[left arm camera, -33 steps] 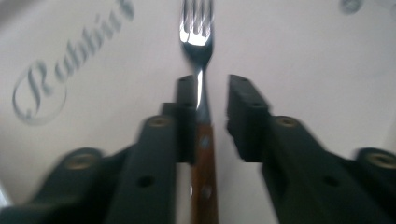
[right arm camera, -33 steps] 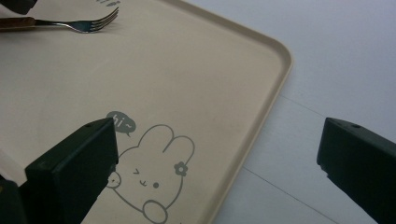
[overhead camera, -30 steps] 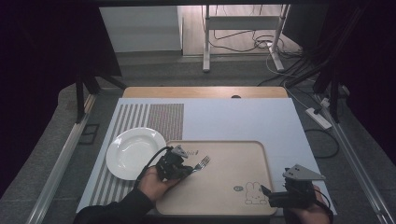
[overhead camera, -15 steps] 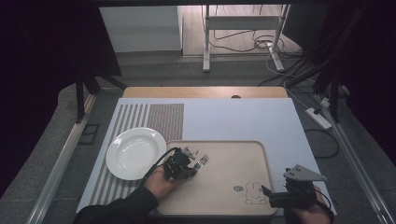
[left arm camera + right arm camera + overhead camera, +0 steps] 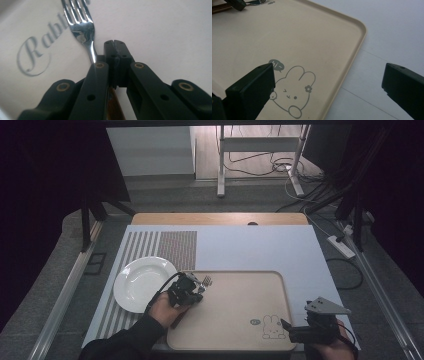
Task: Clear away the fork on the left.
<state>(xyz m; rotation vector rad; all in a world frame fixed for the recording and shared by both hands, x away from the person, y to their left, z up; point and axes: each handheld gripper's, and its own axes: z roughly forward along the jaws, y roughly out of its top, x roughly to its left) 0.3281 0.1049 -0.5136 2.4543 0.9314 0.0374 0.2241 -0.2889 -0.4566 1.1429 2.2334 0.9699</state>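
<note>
Wooden table (image 5: 220,218) has a pale blue mat (image 5: 250,251) on it — white plate (image 5: 141,282) and beige tray (image 5: 240,307) sit on that.

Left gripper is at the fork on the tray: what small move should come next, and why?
Probably lift the fork slightly off the tray. The left gripper looks shut on its neck, tines lying over the tray's lettering. The plate sits just beside, and the right gripper hangs open, apart.

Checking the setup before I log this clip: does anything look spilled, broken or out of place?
Nothing stands out. The white plate sits empty beside the beige tray, no spills or damage. The left tool is shut on the fork over the tray; the right tool is open.
</note>
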